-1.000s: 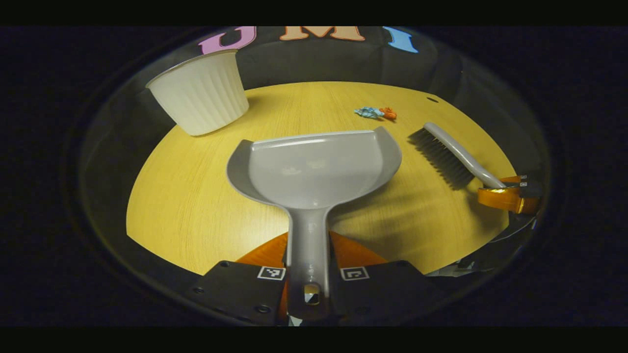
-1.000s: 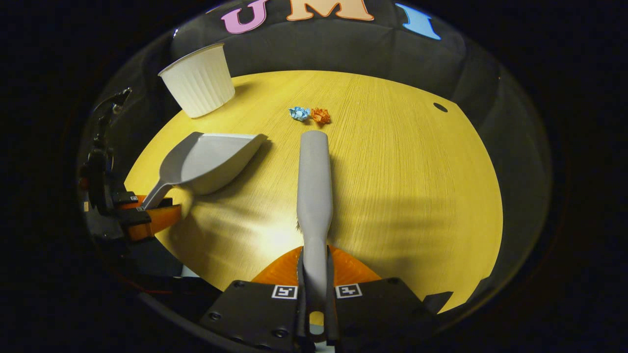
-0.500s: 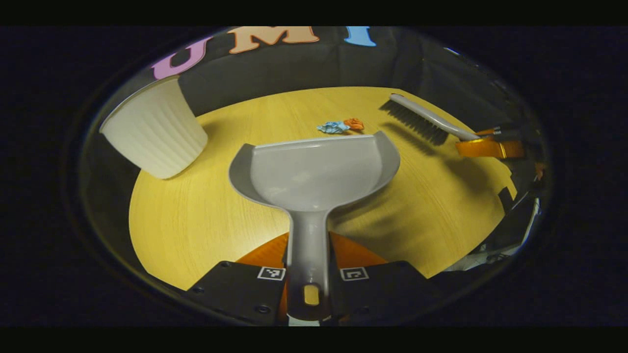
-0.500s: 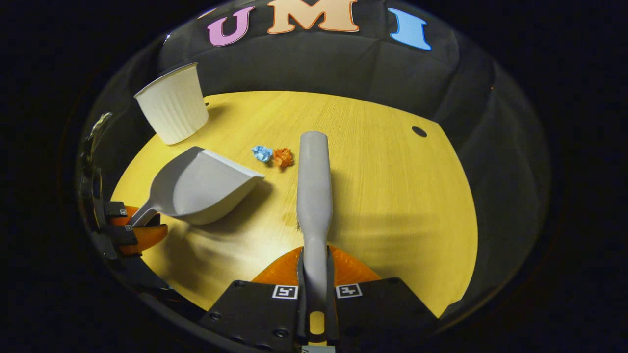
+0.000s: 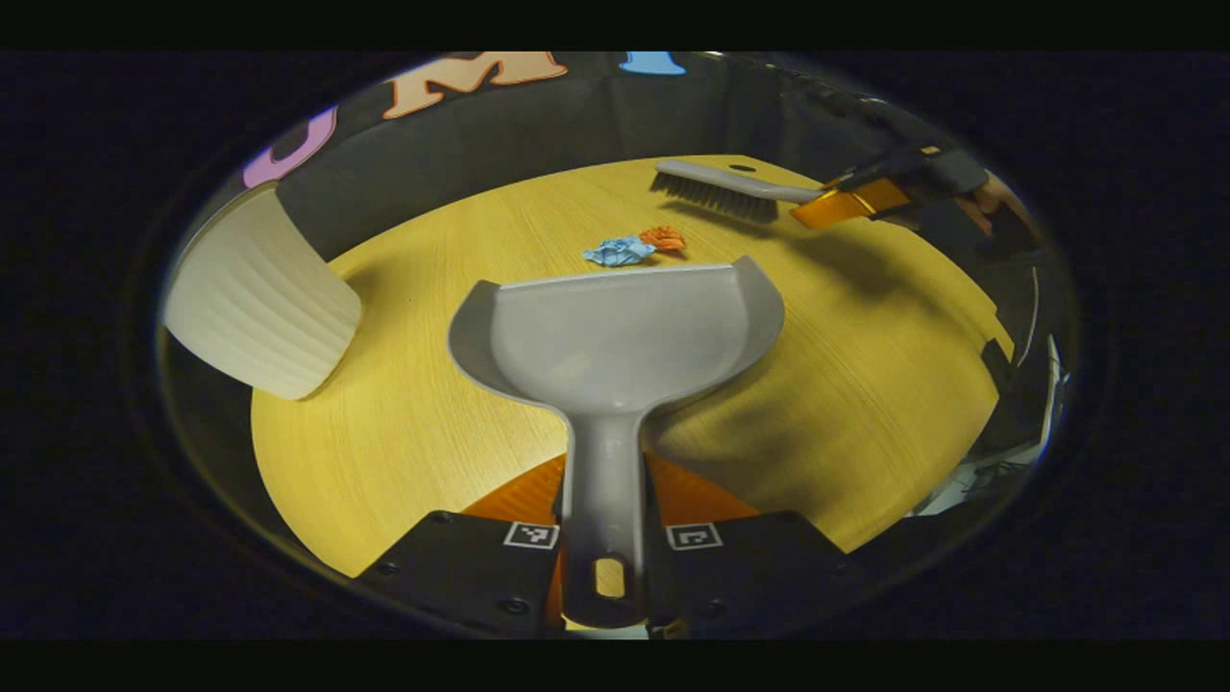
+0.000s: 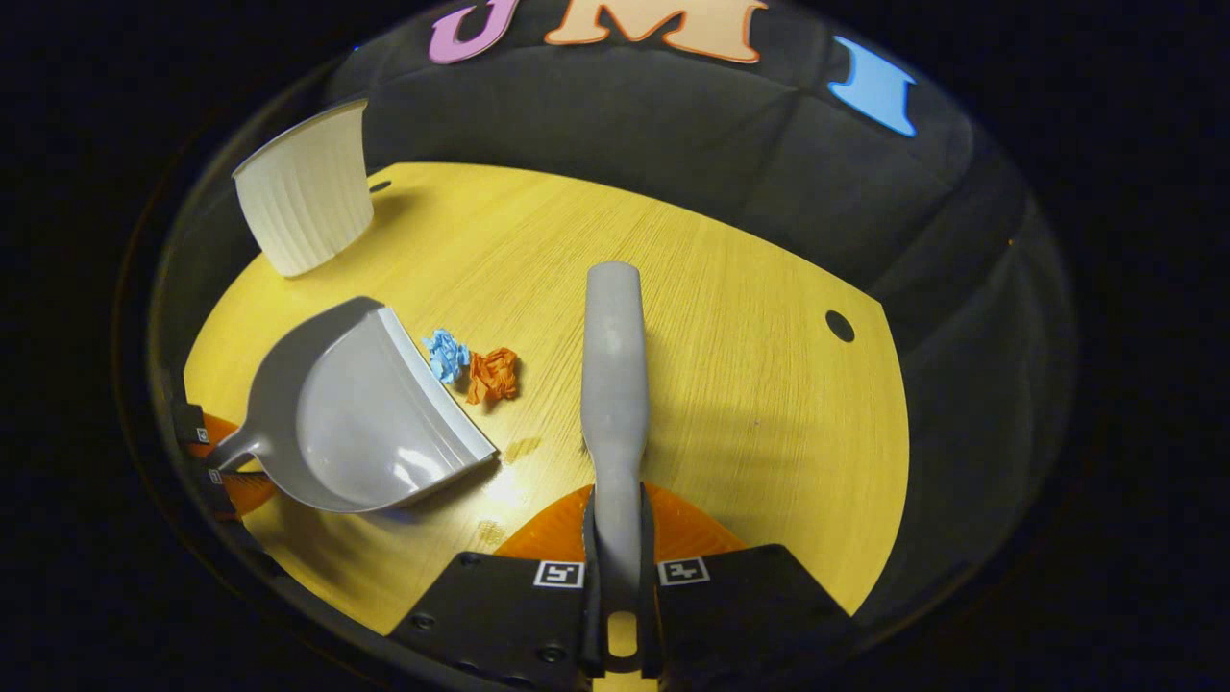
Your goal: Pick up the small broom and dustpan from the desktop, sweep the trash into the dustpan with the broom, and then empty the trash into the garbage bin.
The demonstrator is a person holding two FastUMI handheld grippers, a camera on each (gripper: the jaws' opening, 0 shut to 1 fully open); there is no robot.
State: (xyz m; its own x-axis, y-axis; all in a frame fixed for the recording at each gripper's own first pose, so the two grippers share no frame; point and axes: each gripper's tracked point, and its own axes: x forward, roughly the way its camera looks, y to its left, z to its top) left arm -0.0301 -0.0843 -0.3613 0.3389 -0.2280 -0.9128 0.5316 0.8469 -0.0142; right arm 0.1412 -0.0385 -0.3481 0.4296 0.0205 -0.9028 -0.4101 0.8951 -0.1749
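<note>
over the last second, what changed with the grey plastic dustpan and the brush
The grey plastic dustpan closed in until its front lip sits just short of the crumpled blue paper scrap and orange paper scrap. The grey brush swung round beyond them. Both grips, scraps and white ribbed bin unchanged.

1. The left gripper [image 5: 603,538] clamps both fingers on the handle of a grey plastic dustpan [image 5: 615,332], whose open mouth faces away across a round, light wooden table [image 5: 413,432].
2. Just beyond the dustpan's front edge lie a crumpled blue paper scrap [image 5: 618,252] and a crumpled orange paper scrap [image 5: 663,237], touching each other.
3. Farther back, the right gripper [image 5: 846,204] holds a small grey broom with dark bristles [image 5: 716,187] by its handle, bristles pointing down near the tabletop.
4. A white ribbed plastic bin [image 5: 255,308] stands at the table's left edge.
</note>
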